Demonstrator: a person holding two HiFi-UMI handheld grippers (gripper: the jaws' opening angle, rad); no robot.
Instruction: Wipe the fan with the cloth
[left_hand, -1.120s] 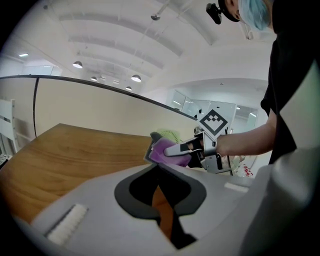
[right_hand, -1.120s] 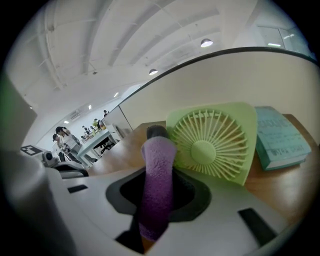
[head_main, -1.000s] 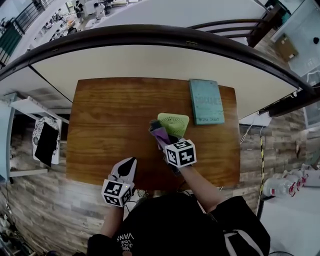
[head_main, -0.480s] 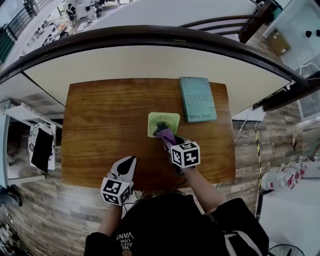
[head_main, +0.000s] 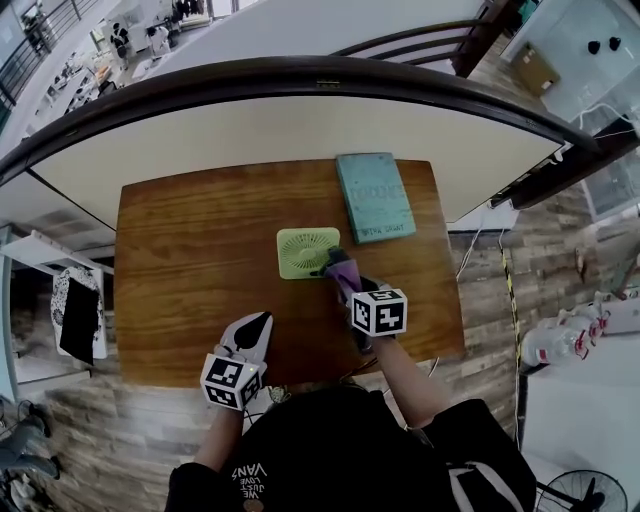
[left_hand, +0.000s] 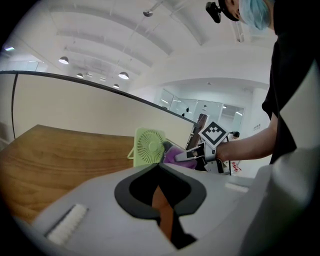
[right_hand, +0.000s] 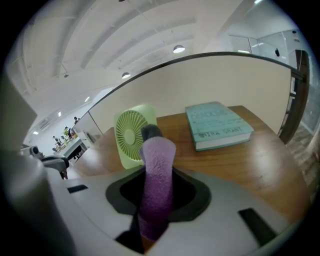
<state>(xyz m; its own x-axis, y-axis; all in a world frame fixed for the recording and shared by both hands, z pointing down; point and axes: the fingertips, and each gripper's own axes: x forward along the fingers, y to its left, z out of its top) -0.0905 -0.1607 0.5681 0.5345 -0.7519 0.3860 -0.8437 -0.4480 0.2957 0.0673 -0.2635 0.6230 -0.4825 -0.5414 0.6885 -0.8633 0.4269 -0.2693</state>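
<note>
A small light-green fan (head_main: 305, 252) stands on the wooden table (head_main: 190, 260), its round grille (right_hand: 130, 136) facing me. My right gripper (head_main: 350, 285) is shut on a purple cloth (head_main: 342, 270), which sticks out past the jaws and touches the fan's near right corner. The cloth (right_hand: 157, 170) fills the gap between the jaws in the right gripper view, with a dark grey end on top. My left gripper (head_main: 260, 322) hovers at the table's near edge, apart from the fan, shut and empty. The fan (left_hand: 149, 147) and cloth (left_hand: 175, 154) also show in the left gripper view.
A teal book (head_main: 374, 196) lies flat just beyond and right of the fan, near the table's far edge. A curved cream partition with a dark rail (head_main: 300, 75) rises behind the table. Wood-plank floor surrounds it, with a white shelf unit (head_main: 70, 315) at the left.
My right gripper has carried the cloth rightward along the fan's near side, from its left part to its right corner. The left gripper has stayed put.
</note>
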